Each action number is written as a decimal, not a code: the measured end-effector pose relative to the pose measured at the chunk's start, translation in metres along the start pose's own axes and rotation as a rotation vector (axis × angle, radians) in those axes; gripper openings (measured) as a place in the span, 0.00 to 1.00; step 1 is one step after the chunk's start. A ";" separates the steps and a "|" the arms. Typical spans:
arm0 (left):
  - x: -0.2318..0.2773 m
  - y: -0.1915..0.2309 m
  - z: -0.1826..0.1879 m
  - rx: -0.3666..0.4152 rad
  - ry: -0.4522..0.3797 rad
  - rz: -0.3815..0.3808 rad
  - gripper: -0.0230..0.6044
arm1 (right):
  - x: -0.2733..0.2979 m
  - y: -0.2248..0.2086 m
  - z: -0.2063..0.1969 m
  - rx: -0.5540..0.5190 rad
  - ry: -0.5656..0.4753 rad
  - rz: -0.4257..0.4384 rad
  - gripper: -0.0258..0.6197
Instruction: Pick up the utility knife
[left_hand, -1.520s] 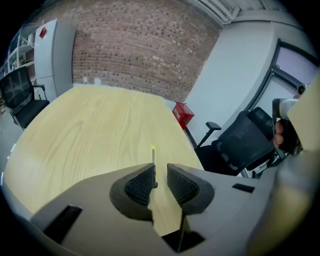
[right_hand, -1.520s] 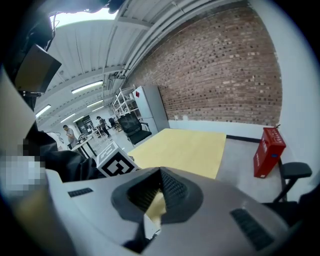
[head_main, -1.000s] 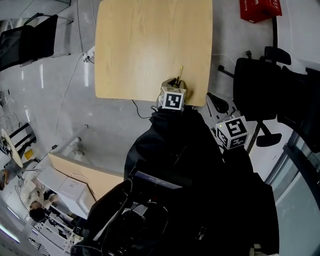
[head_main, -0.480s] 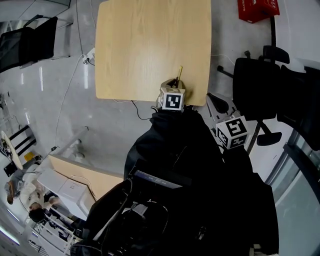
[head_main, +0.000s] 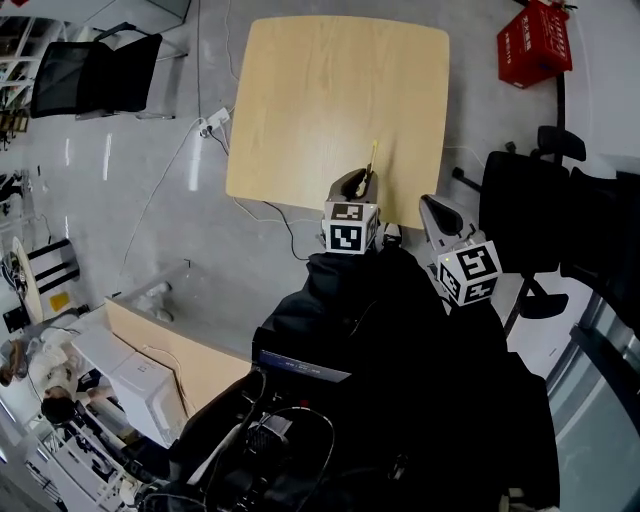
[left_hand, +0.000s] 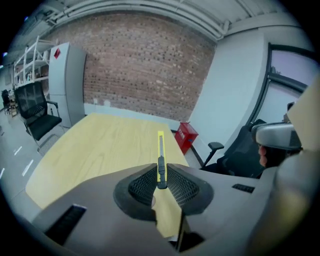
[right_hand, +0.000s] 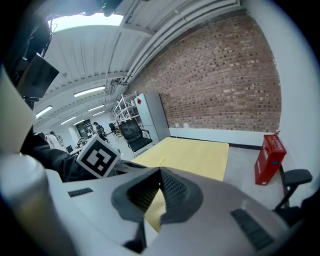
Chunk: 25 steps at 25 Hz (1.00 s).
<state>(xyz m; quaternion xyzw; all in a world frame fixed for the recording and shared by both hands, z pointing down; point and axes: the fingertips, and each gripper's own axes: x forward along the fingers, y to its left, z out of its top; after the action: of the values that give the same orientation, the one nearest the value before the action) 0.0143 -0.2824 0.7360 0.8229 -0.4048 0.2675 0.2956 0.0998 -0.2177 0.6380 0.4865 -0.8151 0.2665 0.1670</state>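
A slim yellow utility knife (left_hand: 160, 147) is pinched between the pads of my left gripper (left_hand: 160, 176) and points forward over the light wooden table (left_hand: 100, 150). From the head view the knife (head_main: 372, 158) sticks out of the left gripper (head_main: 357, 186) above the table's (head_main: 320, 110) near right edge. I cannot tell whether the knife touches the tabletop. To the right, off the table's edge, my right gripper (head_main: 431, 212) is held over the floor. Its jaws (right_hand: 160, 171) are shut with nothing between them.
Black office chairs stand at the right (head_main: 530, 210) and far left (head_main: 95, 85). A red box (head_main: 535, 42) sits on the floor beyond the table's right corner. A white power strip (head_main: 214, 122) and a cable (head_main: 275, 222) lie left of the table. A wooden desk (head_main: 180, 355) is at lower left.
The head view has shifted, so the table now sits lower and further right in the picture. The left gripper still holds the knife at the table's near right edge; the right gripper has barely moved.
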 end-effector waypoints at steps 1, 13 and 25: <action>-0.012 -0.001 0.010 0.004 -0.034 0.003 0.14 | -0.001 0.005 0.005 -0.009 -0.013 0.004 0.05; -0.135 0.009 0.097 0.084 -0.307 0.060 0.14 | -0.010 0.043 0.093 -0.090 -0.191 -0.051 0.05; -0.217 0.001 0.164 0.156 -0.528 0.079 0.14 | -0.051 0.065 0.170 -0.233 -0.366 -0.119 0.05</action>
<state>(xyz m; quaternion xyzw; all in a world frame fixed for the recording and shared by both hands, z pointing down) -0.0679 -0.2880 0.4766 0.8680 -0.4778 0.0856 0.1051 0.0642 -0.2582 0.4563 0.5514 -0.8270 0.0675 0.0866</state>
